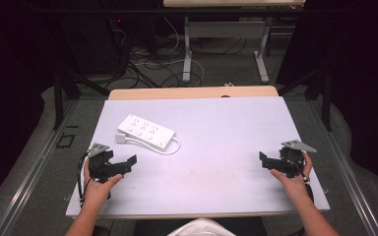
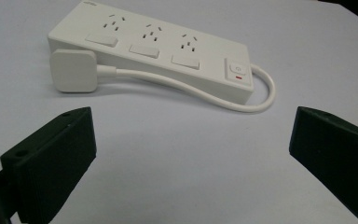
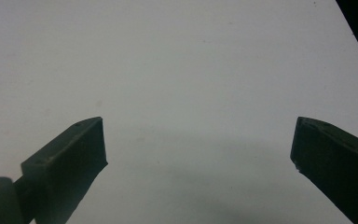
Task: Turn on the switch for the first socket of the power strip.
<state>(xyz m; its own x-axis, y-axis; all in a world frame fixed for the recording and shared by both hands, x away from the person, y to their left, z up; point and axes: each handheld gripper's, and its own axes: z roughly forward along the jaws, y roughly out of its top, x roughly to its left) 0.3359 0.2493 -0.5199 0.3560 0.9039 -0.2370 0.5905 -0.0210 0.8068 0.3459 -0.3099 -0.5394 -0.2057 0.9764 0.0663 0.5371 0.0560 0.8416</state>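
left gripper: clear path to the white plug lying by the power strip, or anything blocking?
Probably yes. The left gripper is open, and the flat white square plug lies ahead of its jaws beside the white three-outlet power strip, with only bare white table between. The plug lies flat, so gripping may be fiddly.

No legible text; power strip (image 2: 158, 51) markings too blurred.

Left claw (image 1: 128, 162), right claw (image 1: 265, 158): both agape, empty.

A white power strip (image 2: 154, 51) with a red-marked switch (image 2: 237, 72) is lying on the pale grey tabletop (image 1: 226, 137); both tools are showing black.
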